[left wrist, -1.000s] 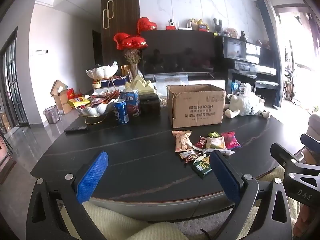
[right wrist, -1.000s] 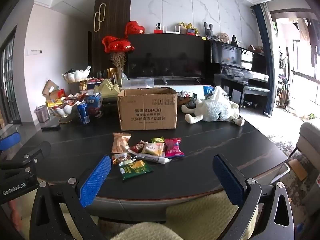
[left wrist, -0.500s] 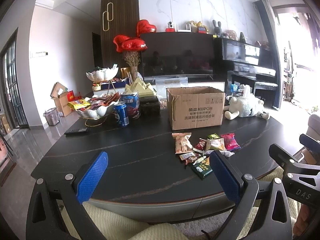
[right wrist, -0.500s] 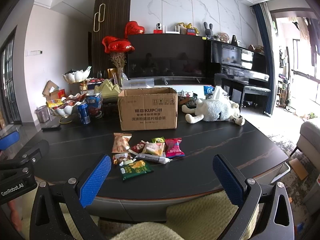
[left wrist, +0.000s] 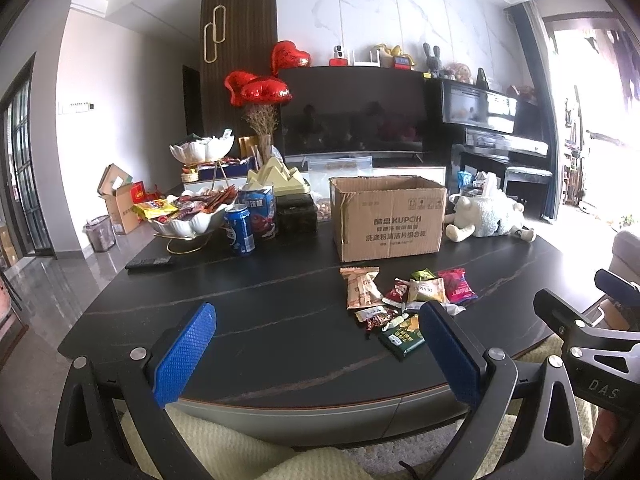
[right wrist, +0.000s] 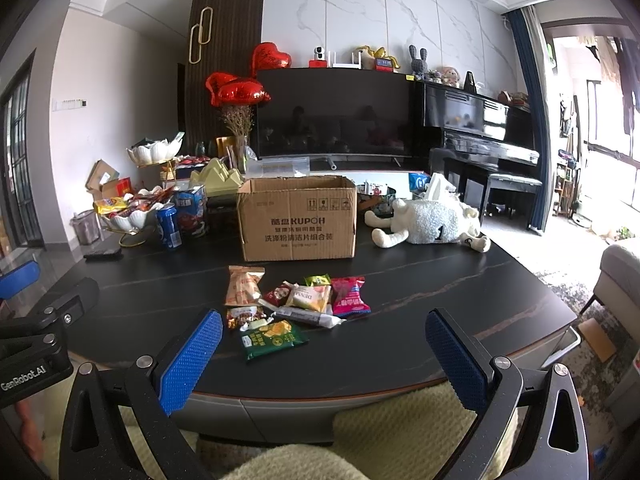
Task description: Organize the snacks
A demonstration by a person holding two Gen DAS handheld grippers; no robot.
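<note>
nothing moved: crinkly snack packets [right wrist: 296,304] before boxy cardboard box [right wrist: 297,218].

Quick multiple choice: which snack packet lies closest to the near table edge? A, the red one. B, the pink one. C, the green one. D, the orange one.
C: in the right wrist view the green packet lies at the front of the pile, nearer the table edge than the orange packet and pink packet behind it.
</note>
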